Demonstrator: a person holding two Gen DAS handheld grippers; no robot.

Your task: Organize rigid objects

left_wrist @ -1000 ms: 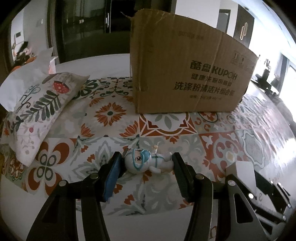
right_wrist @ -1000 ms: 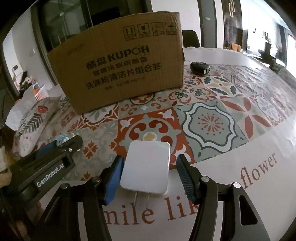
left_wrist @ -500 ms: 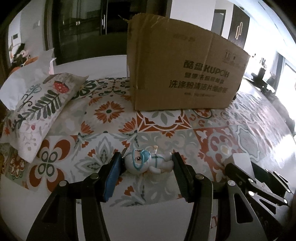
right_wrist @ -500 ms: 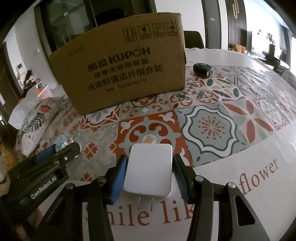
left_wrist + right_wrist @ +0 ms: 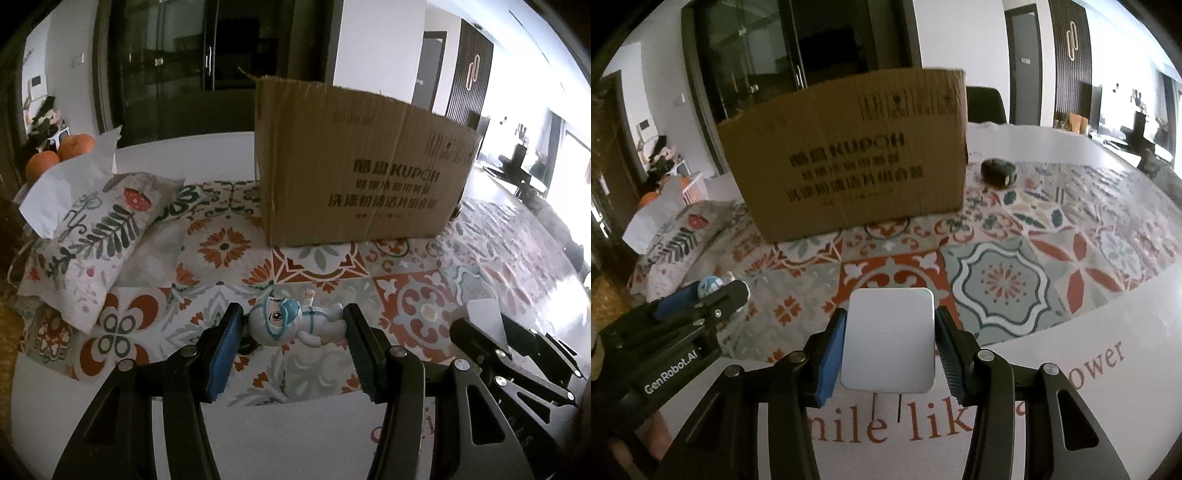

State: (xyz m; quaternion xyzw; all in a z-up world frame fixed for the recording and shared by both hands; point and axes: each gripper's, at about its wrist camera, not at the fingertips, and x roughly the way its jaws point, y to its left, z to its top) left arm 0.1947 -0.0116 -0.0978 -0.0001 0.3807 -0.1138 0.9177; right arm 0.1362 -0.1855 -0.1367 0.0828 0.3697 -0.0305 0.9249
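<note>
Patterned tile-print tablecloth [image 5: 997, 266] over a table, dim room with dark cabinets behind. Nearest: right gripper [image 5: 890, 349] now clamped on the white charger [image 5: 889, 345], pads tight against both sides and prongs hanging clear below; a second ago the pads stood apart from it. Left gripper [image 5: 293, 328] holds the toy figure [image 5: 291, 325] crosswise between its pads, as before. Both views have risen relative to the cloth, so both items appear lifted; judged ready for transfer. Charger: flat, smooth, rounded corners, faint logo. Figure: white suit, blue hood, large eyes, one fist raised. Beyond: cardboard box [image 5: 849, 162], the likely destination, its opening not visible. A cushion [image 5: 99, 236] lies to the left.
</note>
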